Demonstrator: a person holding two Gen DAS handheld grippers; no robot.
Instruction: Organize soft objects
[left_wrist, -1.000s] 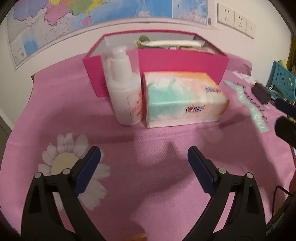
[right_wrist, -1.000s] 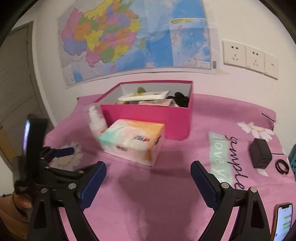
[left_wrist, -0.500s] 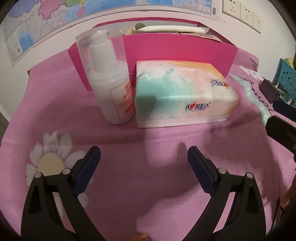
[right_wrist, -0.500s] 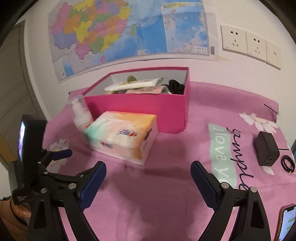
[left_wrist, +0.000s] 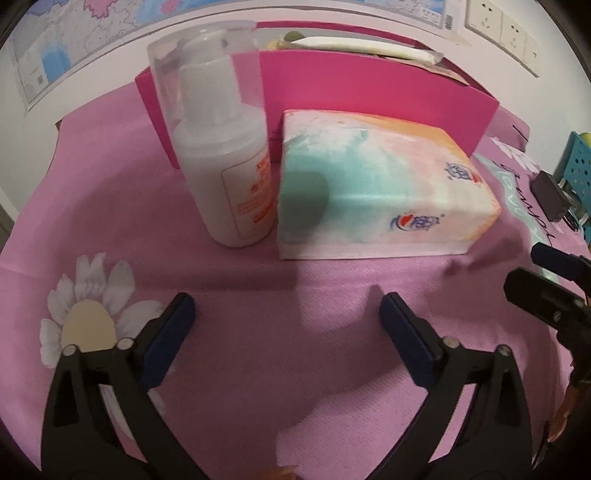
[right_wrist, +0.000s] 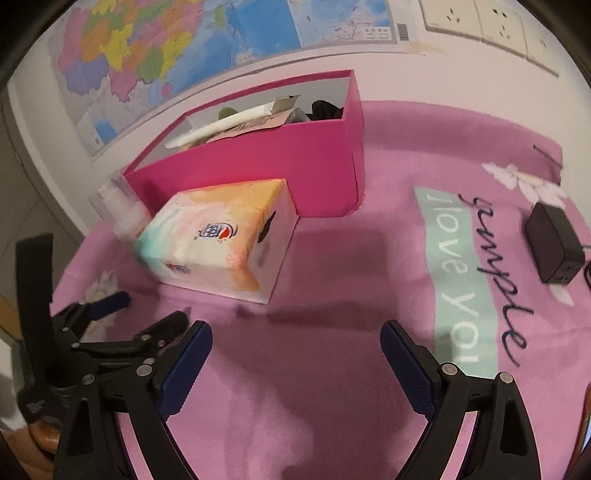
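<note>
A soft tissue pack (left_wrist: 376, 192), pastel teal, white and orange, lies on the pink tablecloth in front of an open magenta box (left_wrist: 369, 88). A white pump bottle (left_wrist: 225, 177) stands against the pack's left end. My left gripper (left_wrist: 286, 306) hovers just short of the pack; its jaws are opening and nothing is between them. In the right wrist view the tissue pack (right_wrist: 221, 232) lies ahead and to the left of my right gripper (right_wrist: 295, 332), which is open and empty. The left gripper (right_wrist: 110, 314) shows at that view's left edge.
The magenta box (right_wrist: 266, 166) holds a white tube, papers and something dark. A black charger (right_wrist: 554, 243) with a cable lies at the right on the cloth's printed lettering. A blue perforated basket (left_wrist: 580, 166) stands at the far right. A map and wall sockets hang behind.
Both grippers have come down and closer to the tissue pack and bottle, which now look larger. The right wrist has rolled, tilting its view. Neither gripper has taken hold of anything.
</note>
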